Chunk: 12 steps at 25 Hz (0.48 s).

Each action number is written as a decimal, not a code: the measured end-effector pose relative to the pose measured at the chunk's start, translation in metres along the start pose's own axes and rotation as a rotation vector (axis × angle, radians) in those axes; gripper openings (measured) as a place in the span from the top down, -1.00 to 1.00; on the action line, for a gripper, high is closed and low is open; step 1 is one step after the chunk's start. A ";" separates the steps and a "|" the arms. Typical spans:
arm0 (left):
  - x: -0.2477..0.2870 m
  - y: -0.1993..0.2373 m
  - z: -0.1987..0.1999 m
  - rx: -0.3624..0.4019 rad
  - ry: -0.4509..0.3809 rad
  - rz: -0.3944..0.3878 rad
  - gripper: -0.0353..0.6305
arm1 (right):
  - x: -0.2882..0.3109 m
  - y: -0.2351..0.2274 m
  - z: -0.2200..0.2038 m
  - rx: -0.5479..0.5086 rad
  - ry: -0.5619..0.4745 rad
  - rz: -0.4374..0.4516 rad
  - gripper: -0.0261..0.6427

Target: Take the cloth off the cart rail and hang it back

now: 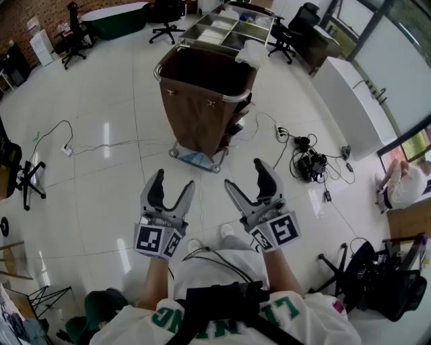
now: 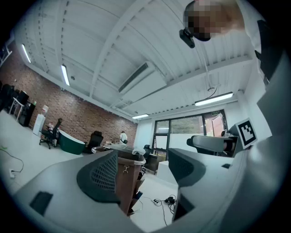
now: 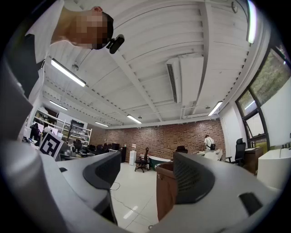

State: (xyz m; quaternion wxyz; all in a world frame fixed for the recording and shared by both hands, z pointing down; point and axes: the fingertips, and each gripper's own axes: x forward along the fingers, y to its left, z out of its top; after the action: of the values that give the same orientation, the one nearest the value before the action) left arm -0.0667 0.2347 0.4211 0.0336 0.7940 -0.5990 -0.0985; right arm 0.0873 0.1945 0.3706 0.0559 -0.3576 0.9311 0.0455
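Observation:
A housekeeping cart with a brown bag [image 1: 202, 108] stands on the white floor ahead of me. A white cloth [image 1: 252, 52] lies over the rail at its far right corner, beside the metal trays [image 1: 232, 28]. Both grippers are held low in front of my body, well short of the cart. My left gripper [image 1: 174, 182] is open with nothing between its fingers. My right gripper [image 1: 246, 176] is likewise open and empty. In the left gripper view the cart [image 2: 129, 177] shows between the jaws, far off. In the right gripper view the cart [image 3: 166, 193] also stands in the distance.
Cables and power strips [image 1: 306, 162] lie on the floor right of the cart. A white counter [image 1: 350, 101] runs along the right. Office chairs [image 1: 165, 20] stand at the back, another chair [image 1: 20, 172] at left. A seated person [image 1: 404, 185] is at far right.

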 end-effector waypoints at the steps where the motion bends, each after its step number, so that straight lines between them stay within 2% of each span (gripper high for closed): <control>1: 0.005 -0.001 -0.001 0.006 0.004 -0.008 -0.09 | 0.002 -0.005 0.001 0.000 -0.006 -0.003 -0.18; 4: 0.023 -0.004 -0.003 0.021 0.009 -0.017 -0.09 | 0.007 -0.022 0.000 0.000 -0.016 -0.005 -0.18; 9: 0.069 -0.007 -0.005 0.042 0.007 0.024 -0.09 | 0.020 -0.071 -0.012 0.033 -0.025 0.008 -0.18; 12: 0.098 -0.017 0.000 0.080 -0.001 0.034 -0.09 | 0.028 -0.102 -0.008 0.013 -0.049 0.030 -0.18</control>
State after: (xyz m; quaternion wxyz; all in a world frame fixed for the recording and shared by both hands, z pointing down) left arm -0.0254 0.1458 0.4070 0.0032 0.7845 -0.6157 -0.0742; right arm 0.1343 0.0992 0.3698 0.0803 -0.3420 0.9350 0.0490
